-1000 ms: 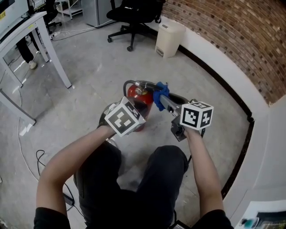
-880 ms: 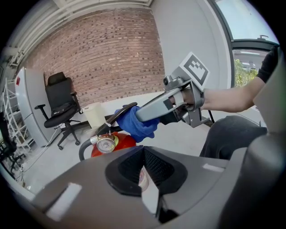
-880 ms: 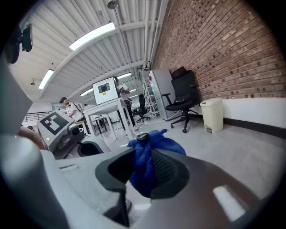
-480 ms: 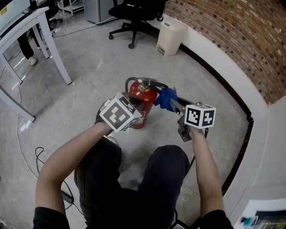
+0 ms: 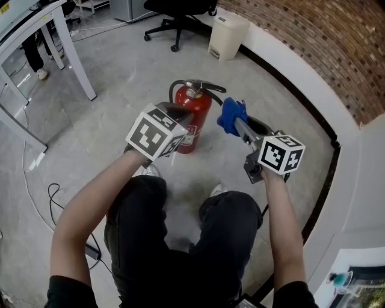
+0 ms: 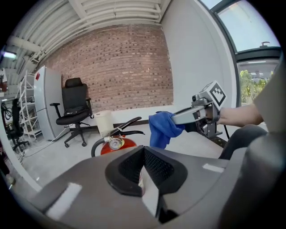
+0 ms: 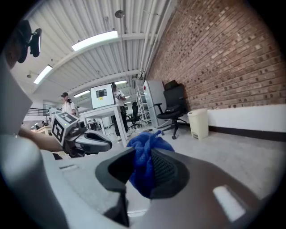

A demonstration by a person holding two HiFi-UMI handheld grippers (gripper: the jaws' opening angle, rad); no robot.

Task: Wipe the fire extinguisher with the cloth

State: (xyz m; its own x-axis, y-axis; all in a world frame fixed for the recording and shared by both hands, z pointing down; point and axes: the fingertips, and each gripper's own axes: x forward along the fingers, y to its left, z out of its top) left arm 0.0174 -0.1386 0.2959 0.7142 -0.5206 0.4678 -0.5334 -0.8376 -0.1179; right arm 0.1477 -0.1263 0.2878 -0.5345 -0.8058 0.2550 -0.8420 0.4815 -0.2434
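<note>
A red fire extinguisher (image 5: 197, 118) with a black handle and hose stands upright on the concrete floor; the left gripper view shows its gauge and top (image 6: 117, 144). My left gripper (image 5: 182, 113) is shut with nothing in it, its tips close to the extinguisher's upper left side (image 6: 144, 150). My right gripper (image 5: 236, 121) is shut on a bunched blue cloth (image 5: 229, 114), held just right of the extinguisher's handle and clear of it. The cloth (image 7: 145, 166) fills the right jaws (image 7: 144, 156), and it hangs beside the extinguisher (image 6: 161, 129) in the left gripper view.
A brick wall (image 5: 313, 54) with a white base curves along the right. A white bin (image 5: 227, 36) and a black office chair (image 5: 177, 12) stand behind the extinguisher. Table legs (image 5: 75, 60) are at the left, a cable (image 5: 36, 210) lies on the floor. The person's knees are just below the grippers.
The right gripper has carried the cloth off the extinguisher's top and out to the right. The left gripper has lifted and drawn leftward, uncovering more of the red body.
</note>
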